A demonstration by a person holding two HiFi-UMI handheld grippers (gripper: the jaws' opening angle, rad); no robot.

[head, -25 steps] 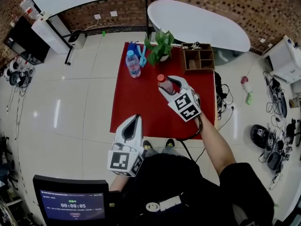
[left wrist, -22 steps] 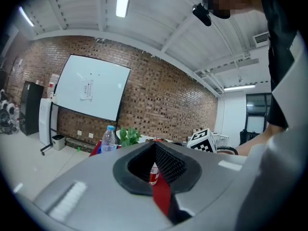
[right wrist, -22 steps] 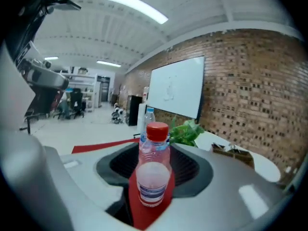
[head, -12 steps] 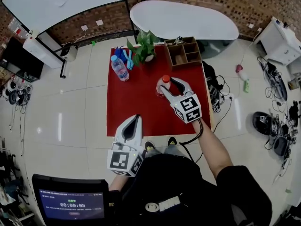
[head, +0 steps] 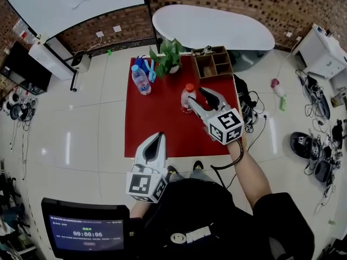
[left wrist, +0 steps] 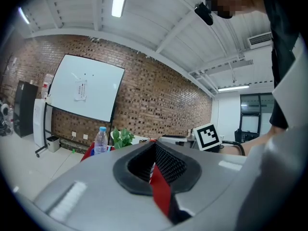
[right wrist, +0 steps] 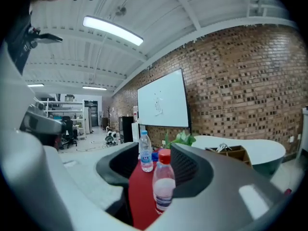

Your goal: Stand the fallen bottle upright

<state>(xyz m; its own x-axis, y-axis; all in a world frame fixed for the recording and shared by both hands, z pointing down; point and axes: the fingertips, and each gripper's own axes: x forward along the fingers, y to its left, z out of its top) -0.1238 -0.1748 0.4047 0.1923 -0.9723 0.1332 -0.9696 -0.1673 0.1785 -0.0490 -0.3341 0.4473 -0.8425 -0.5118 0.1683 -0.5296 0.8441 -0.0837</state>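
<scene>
I judge the task nearly done: the red-capped bottle (right wrist: 163,186) stands upright on the red table (head: 157,123), between the spread fingers of my right gripper (head: 198,98). Next, I should draw that gripper back without knocking it. The left gripper (head: 160,136) has its fingers together. The monitor (head: 84,234) reads 00:00:06; the bottle label is unreadable.

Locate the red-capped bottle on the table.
In the head view, the red-capped bottle stands upright right of centre on the red table, just ahead of the open right gripper, with the wooden organizer behind it.
</scene>
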